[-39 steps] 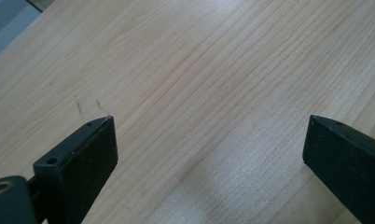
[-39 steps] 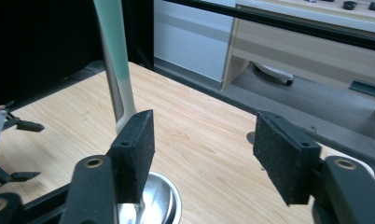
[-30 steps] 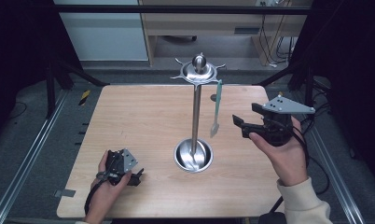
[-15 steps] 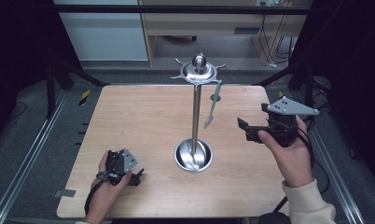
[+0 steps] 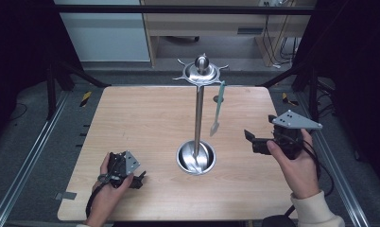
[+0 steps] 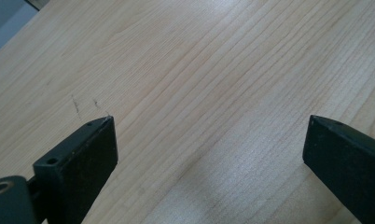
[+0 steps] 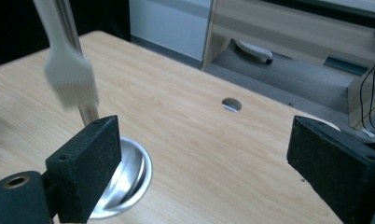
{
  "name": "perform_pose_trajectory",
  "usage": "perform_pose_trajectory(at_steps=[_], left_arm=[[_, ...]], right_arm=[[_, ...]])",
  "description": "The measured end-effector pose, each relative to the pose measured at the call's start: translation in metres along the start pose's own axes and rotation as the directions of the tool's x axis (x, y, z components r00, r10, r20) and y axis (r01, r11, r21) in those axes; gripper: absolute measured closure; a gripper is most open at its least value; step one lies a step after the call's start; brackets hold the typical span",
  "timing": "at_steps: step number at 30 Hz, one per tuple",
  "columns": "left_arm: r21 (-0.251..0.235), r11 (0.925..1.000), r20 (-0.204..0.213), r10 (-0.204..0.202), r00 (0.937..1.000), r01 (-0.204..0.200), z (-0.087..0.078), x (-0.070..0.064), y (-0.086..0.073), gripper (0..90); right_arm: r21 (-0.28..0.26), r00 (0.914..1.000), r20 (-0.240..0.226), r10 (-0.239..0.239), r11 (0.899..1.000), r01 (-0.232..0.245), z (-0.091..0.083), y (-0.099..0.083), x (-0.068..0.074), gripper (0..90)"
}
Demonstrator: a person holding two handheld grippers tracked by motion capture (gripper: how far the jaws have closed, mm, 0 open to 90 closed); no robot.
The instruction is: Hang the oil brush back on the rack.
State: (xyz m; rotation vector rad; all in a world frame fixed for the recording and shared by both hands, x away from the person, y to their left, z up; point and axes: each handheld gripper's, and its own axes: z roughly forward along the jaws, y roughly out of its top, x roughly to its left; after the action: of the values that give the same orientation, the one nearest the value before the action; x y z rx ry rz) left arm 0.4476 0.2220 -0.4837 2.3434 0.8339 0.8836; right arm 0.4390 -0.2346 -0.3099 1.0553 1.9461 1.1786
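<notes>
Currently, the right tool (image 5: 250, 138) is spread wide and grips nothing, near the hanging brush (image 5: 217, 109). The left tool (image 6: 209, 144) is equally wide above the bare table (image 6: 199, 70).

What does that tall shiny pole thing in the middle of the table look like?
The tall silver metal stand has a thin upright pole rising from a round, bowl-like shiny base that sits on the light wooden table. Its top is a disc with small curved hooks and a ball knob. A pale green brush hangs tilted from one hook. Neither gripper touches it.
</notes>
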Motion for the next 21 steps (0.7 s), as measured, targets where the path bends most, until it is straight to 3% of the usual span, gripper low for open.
perform_pose_trajectory(at_steps=[9,21], left_arm=[[0.0,1.0,0.0,0.0,1.0,0.0,0.0,0.0,0.0,2.7],[-0.001,1.0,-0.001,0.0,1.0,0.0,0.0,0.0,0.0,2.7]], right_arm=[[0.08,1.0,0.006,-0.006,0.997,0.006,0.017,-0.037,0.006,11.3],[0.151,0.9998,-0.019,0.008,0.989,-0.006,0.039,-0.066,0.01,11.3]])
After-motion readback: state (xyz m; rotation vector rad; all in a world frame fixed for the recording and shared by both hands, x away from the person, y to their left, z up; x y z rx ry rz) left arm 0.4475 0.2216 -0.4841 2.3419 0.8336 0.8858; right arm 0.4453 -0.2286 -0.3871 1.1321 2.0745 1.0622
